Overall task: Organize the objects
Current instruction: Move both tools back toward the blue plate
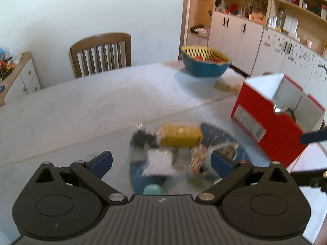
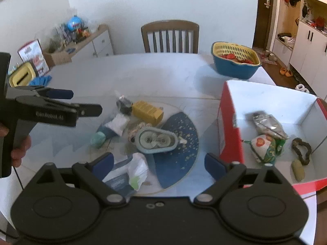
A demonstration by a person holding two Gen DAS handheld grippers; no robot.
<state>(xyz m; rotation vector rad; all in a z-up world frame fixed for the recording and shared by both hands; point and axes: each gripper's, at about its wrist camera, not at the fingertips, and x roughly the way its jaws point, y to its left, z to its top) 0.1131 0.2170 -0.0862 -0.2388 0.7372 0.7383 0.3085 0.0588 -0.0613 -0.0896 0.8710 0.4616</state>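
Note:
A pile of small items lies on a blue mat [image 2: 179,143]: a yellow box [image 2: 147,110], a black item in plastic [image 2: 123,104], a white-and-teal tube [image 2: 114,126], a light-blue oval case [image 2: 155,140] and a white bag [image 2: 139,170]. My right gripper [image 2: 159,164] is open above the bag, holding nothing. My left gripper [image 2: 81,102] hovers open at the left of the pile. In the blurred left wrist view the left gripper [image 1: 161,163] is open over the yellow box [image 1: 180,135]. The red box [image 2: 231,122] on the right holds a silver packet [image 2: 267,124], a green-white pouch [image 2: 263,145] and a dark scrunchie [image 2: 302,150].
A blue-and-yellow basket [image 2: 235,63] with red items stands at the table's far right. A wooden chair [image 2: 169,36] sits behind the table. A cluttered sideboard [image 2: 81,40] and a yellow tissue box [image 2: 20,77] are at the left. White cabinets [image 1: 235,32] line the right wall.

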